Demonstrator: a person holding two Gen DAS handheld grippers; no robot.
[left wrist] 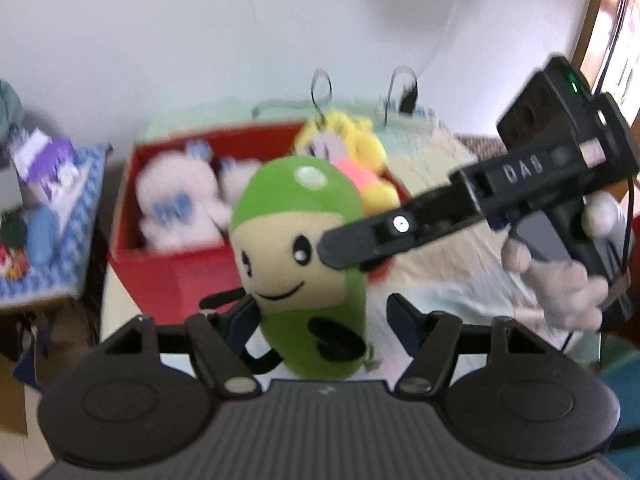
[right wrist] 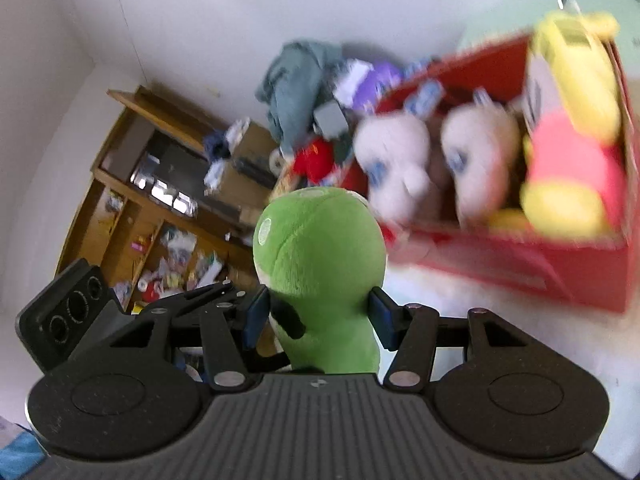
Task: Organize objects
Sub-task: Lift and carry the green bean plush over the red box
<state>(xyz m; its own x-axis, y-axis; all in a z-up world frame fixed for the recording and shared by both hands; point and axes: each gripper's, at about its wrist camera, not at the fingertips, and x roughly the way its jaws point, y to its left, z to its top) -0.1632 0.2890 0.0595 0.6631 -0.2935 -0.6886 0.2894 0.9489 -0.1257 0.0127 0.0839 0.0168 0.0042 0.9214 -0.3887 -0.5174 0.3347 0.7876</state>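
Green plush toy (left wrist: pixel 304 264) held upright in the air between both tools, in front of the red box (left wrist: pixel 176 276). Left tool (left wrist: pixel 322 316): its pads sit at the toy's lower sides, left pad touching, right pad looks slightly apart, at its narrowest setting, gripping the toy. Right tool (right wrist: pixel 318 316): blue pads pressed on both sides of the toy's body, about half open, gripping it too. Red box holds white plush toys (right wrist: pixel 432 160) and a yellow-pink plush (right wrist: pixel 568 136). Gloved hand (left wrist: pixel 560 280) holds the right tool's handle. Wooden shelf (right wrist: pixel 132 200) cluttered, off to the left
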